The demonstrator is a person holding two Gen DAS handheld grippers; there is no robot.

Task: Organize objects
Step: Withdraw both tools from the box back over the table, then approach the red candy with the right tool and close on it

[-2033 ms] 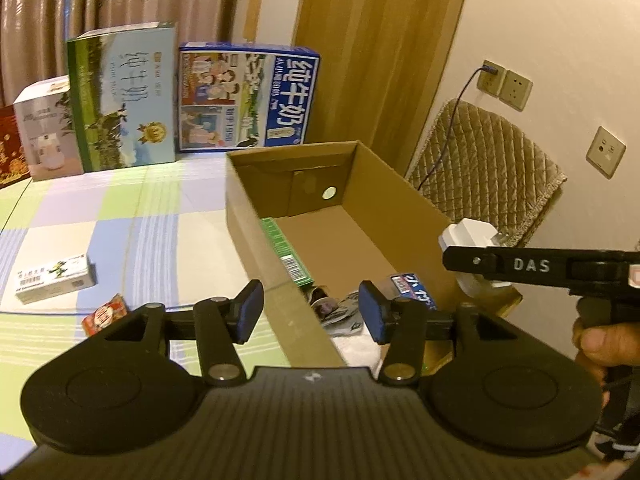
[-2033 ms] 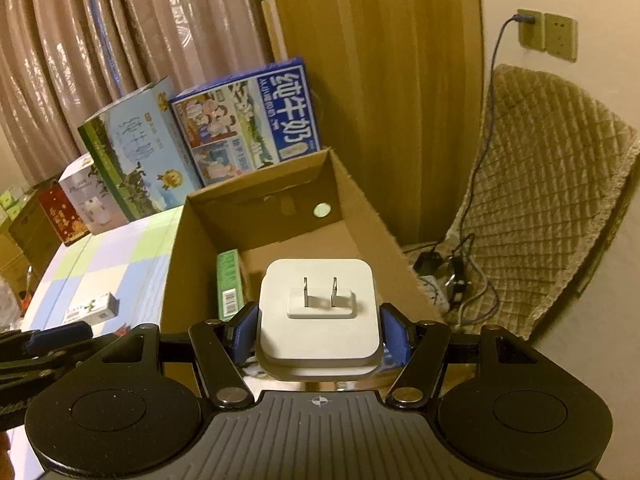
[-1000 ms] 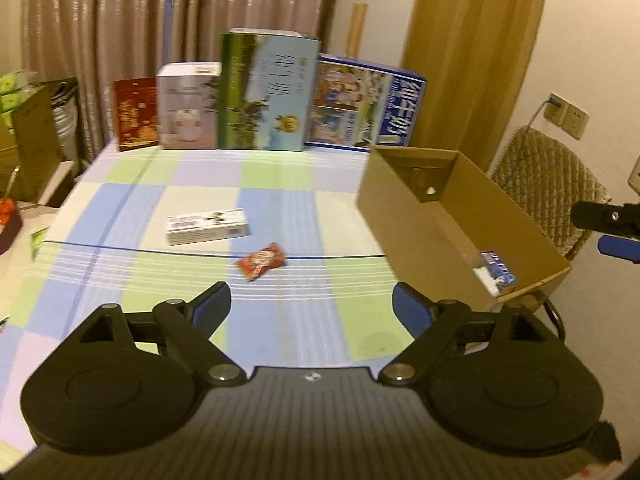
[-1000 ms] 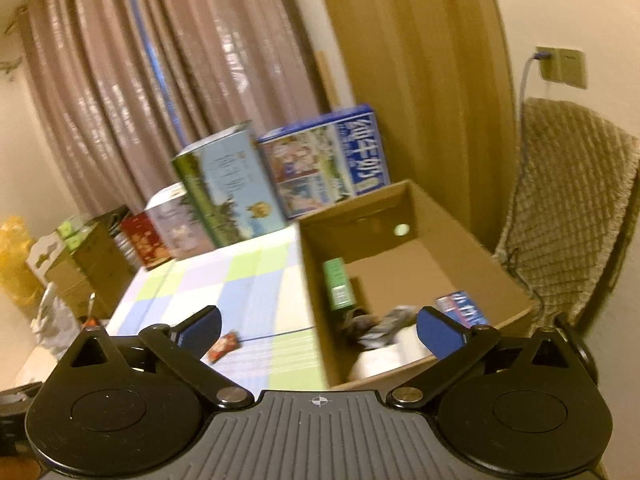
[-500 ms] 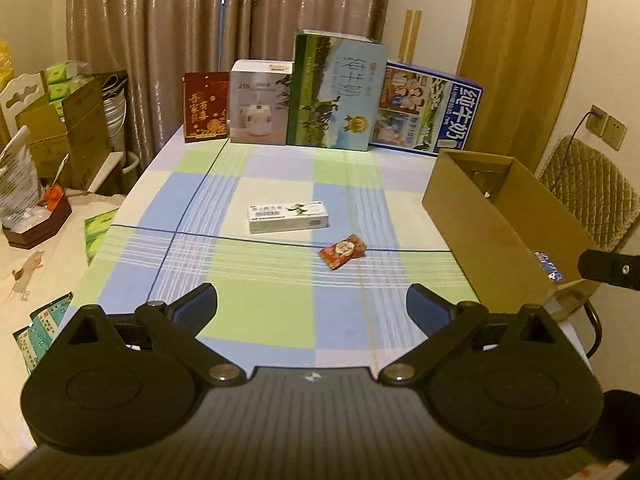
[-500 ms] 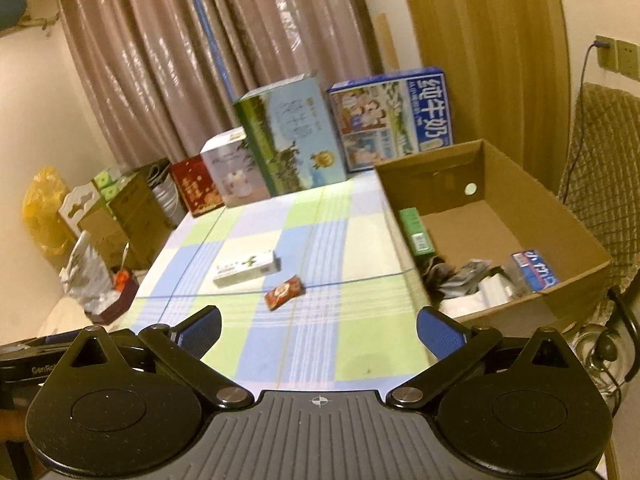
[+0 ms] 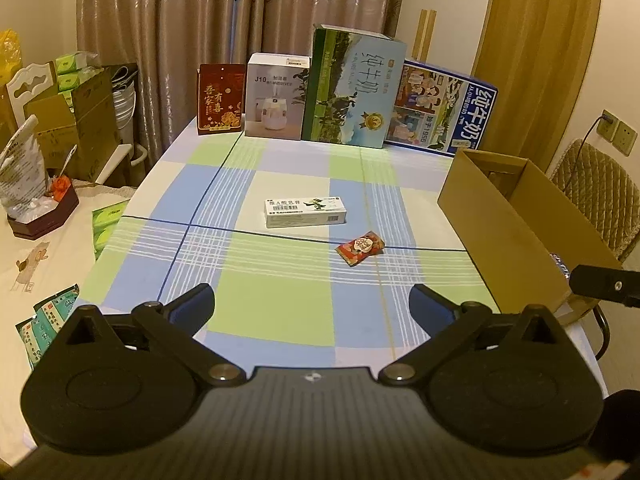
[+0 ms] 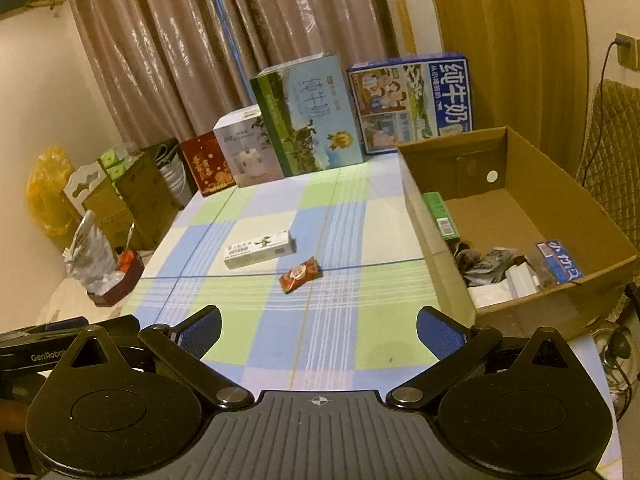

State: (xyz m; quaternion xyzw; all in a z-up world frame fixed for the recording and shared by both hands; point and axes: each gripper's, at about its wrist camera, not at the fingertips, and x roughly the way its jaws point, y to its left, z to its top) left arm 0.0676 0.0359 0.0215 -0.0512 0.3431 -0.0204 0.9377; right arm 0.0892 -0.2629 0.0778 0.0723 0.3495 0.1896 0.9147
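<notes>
- The right gripper (image 8: 318, 330) held a white plug block two seconds ago. Now it is wide open, holds nothing, and has pulled back over the near edge of the checked counter (image 8: 276, 328).
- The left gripper (image 7: 312, 306) is wide open too, and has backed away.
- The white plug block (image 8: 520, 278) now lies in the brown cardboard box (image 8: 440, 256). That one is done.
- Two things still wait on the counter, well apart from both grippers: a small red snack packet (image 7: 360, 247), and just past it a long white box with a barcode (image 7: 305, 212).

Black tongs (image 7: 312, 306), blue pads (image 8: 434, 330)
</notes>
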